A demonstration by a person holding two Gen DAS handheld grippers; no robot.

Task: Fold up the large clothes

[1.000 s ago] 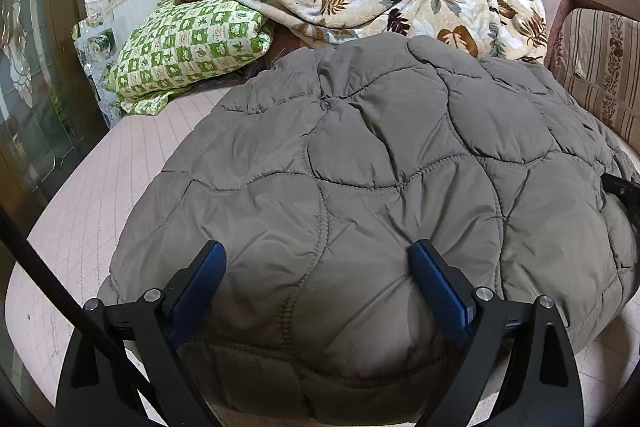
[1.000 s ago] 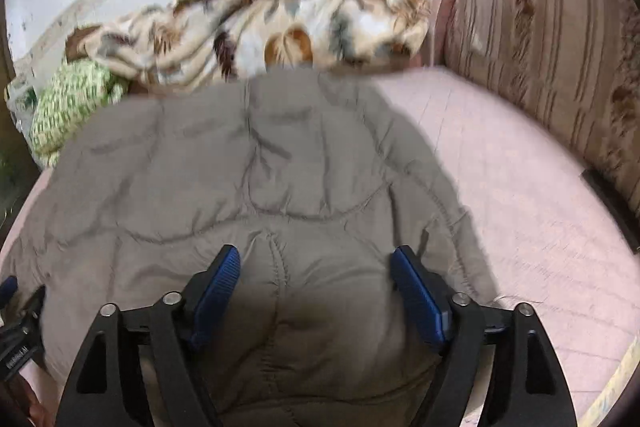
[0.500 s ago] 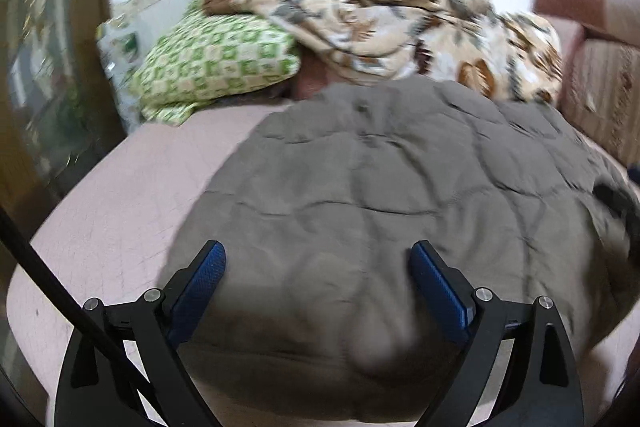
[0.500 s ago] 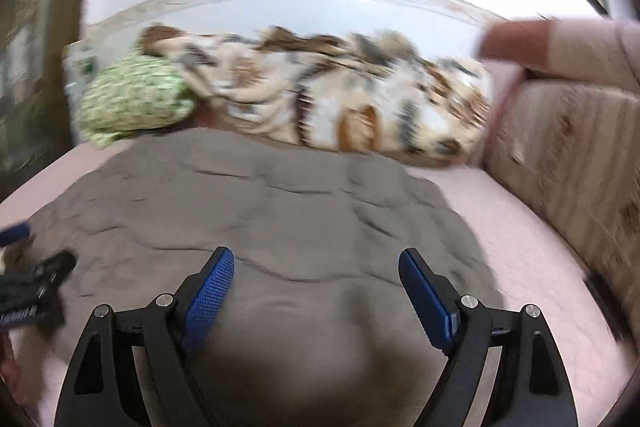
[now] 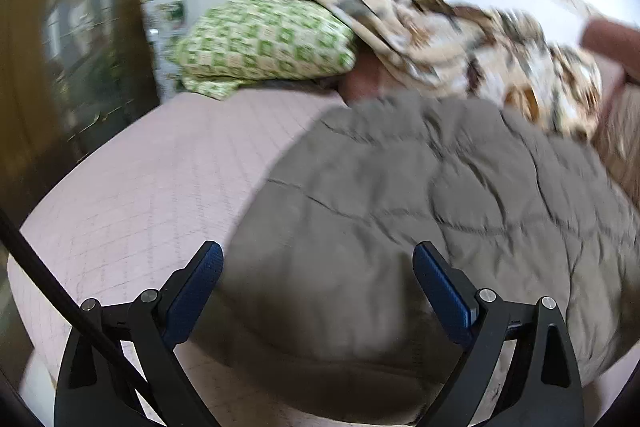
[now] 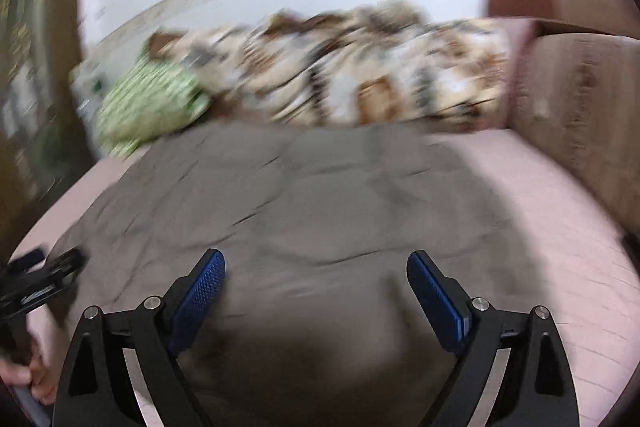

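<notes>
Bed [image 5: 152, 187] with a pale pink checked sheet fills both views; white wall with a patterned border behind, striped sofa back [image 6: 580, 115] to the right. Both frames are motion-blurred.

Coat [image 5: 420, 219], grey-green, quilted: largest item, lying on the sheet at mid-bed, toward the sofa side. It reads as a compact, rounded mound with a thick near edge, no sleeves or hem showing. Judgement: at least one fold is already in, and the bundle looks near finished; what remains is likely a final fold or just tidying and squaring the edges. Cannot tell how many layers are stacked.

Floral blanket [image 5: 460, 39], heaped along the wall at the far side, touching the coat's far edge in the left view.

Green-check pillow [image 5: 264, 47], far left corner, tucked partly under the blanket.

Left gripper [image 5: 318, 287]: jaws spread wide, hovering over the coat's near left edge, nothing between the pads. It also shows at the left edge of the right view, with a hand [image 6: 28, 371] below it.

Right gripper [image 6: 316, 287]: jaws opening, already wide; above the coat's near edge, pads clear of the fabric.
</notes>
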